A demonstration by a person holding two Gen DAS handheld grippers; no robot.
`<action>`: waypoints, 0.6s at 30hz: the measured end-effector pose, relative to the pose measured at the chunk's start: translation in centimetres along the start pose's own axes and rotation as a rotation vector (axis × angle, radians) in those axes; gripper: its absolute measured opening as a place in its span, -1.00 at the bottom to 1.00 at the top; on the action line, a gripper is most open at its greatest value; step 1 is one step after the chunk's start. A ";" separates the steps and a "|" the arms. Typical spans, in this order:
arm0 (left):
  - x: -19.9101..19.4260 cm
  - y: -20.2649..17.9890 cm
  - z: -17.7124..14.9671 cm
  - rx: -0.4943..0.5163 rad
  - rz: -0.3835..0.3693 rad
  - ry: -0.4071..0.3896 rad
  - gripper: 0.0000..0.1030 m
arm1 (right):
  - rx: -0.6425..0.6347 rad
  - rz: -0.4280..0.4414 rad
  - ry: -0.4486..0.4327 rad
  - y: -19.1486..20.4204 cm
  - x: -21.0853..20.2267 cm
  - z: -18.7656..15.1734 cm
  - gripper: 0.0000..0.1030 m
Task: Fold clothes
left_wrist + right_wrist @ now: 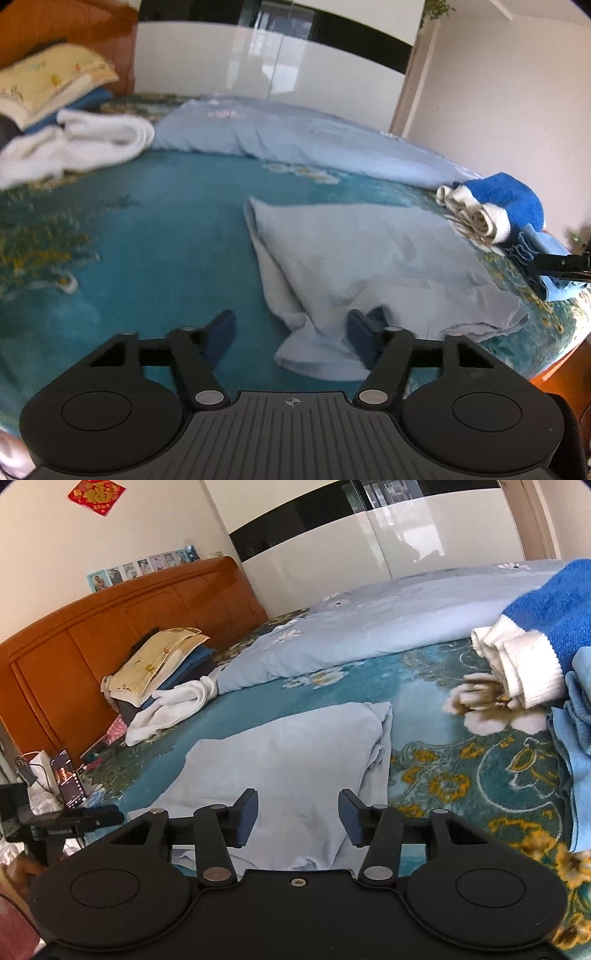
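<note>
A pale blue garment (362,258) lies partly folded and rumpled on the teal flowered bedspread (147,240). My left gripper (291,336) is open just above the garment's near left corner, its right finger over the cloth edge and its left finger over bare bedspread. In the right wrist view the same garment (295,746) spreads out ahead. My right gripper (298,818) hangs open over its near edge with nothing between the fingers. The right gripper's tip (561,264) shows at the far right of the left wrist view, and the left gripper (74,821) shows at the left of the right wrist view.
A stack of folded towels, blue on white (495,206) (535,638), sits at the bed's right side. A light blue quilt (295,136) lies across the back. White cloth (74,144) and a pillow pile (159,657) rest by the wooden headboard (110,627). A phone (68,777) stands at the left.
</note>
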State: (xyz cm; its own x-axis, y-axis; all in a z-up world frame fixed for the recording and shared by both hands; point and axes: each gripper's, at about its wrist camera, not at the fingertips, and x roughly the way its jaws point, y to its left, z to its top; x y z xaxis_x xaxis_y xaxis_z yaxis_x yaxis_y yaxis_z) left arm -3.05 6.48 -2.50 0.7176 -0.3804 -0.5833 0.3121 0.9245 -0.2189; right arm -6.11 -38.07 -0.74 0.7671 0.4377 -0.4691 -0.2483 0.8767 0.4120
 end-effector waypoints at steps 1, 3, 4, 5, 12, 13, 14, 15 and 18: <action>0.2 0.1 -0.1 -0.008 -0.005 0.010 -0.01 | 0.001 0.002 0.002 0.0 0.2 0.0 -0.01; 0.6 0.4 -0.4 -0.024 -0.016 0.029 -0.11 | -0.002 0.005 0.004 0.1 0.4 0.0 0.00; 0.8 0.6 -0.6 -0.031 -0.021 0.039 -0.22 | -0.005 0.007 0.006 0.2 0.5 0.0 0.02; 1.0 0.7 -0.7 -0.039 -0.026 0.048 -0.38 | -0.007 0.009 0.007 0.2 0.6 0.0 0.03; 1.4 0.8 -1.4 -0.055 -0.037 0.103 -0.84 | -0.003 0.010 0.017 0.2 1.2 -0.1 0.06; 1.1 0.7 -1.5 -0.058 -0.041 0.107 -0.86 | 0.001 0.011 0.018 0.2 1.2 -0.1 0.06; 0.8 0.5 -1.5 -0.061 -0.045 0.107 -0.87 | 0.005 0.013 0.019 0.2 1.3 -0.1 0.07; 0.4 0.4 -1.5 -0.063 -0.050 0.103 -0.88 | 0.007 0.015 0.020 0.2 1.4 -0.1 0.07; -0.7 0.2 -1.4 -0.071 -0.058 0.084 -0.88 | 0.006 0.017 0.021 0.2 1.6 -0.1 0.08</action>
State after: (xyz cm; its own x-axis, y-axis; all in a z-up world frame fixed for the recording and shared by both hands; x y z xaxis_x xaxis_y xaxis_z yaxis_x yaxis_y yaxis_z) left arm -4.37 6.98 -3.26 0.6444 -0.4325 -0.6306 0.3045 0.9016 -0.3073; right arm -4.96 -37.21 -1.51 0.7500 0.4564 -0.4787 -0.2570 0.8680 0.4249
